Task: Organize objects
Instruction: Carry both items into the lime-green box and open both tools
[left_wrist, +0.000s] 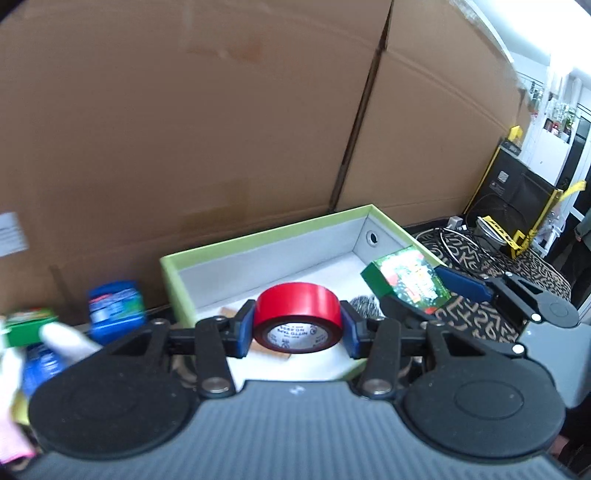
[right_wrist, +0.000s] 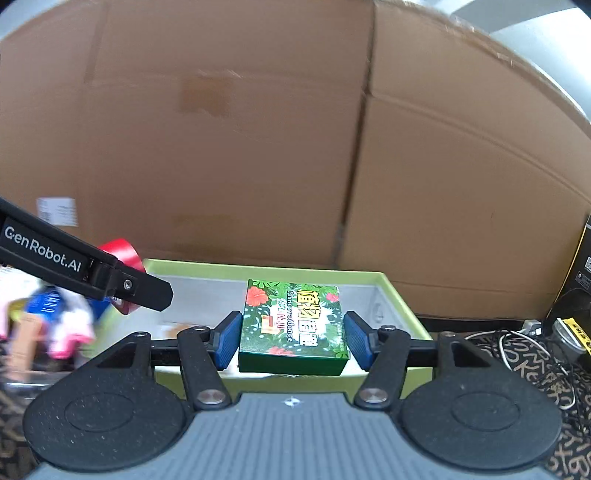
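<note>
Left wrist: close, angled down along its tongs (left_wrist: 297, 325) | Right wrist: close, nearer level | Shared: green-rimmed box (left_wrist: 258, 236) (right_wrist: 391, 284) before cardboard wall (left_wrist: 184, 110) (right_wrist: 221, 129) (each sees the other's tongs)

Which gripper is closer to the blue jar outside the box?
Left. The left gripper, shut on the red tape roll, is over the green-rimmed box just right of the blue jar. The right gripper, holding the green carton, sits farther right.

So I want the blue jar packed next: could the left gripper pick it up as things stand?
Probably not: the left gripper is shut on the red tape roll, which must be released before grasping the blue jar.
</note>
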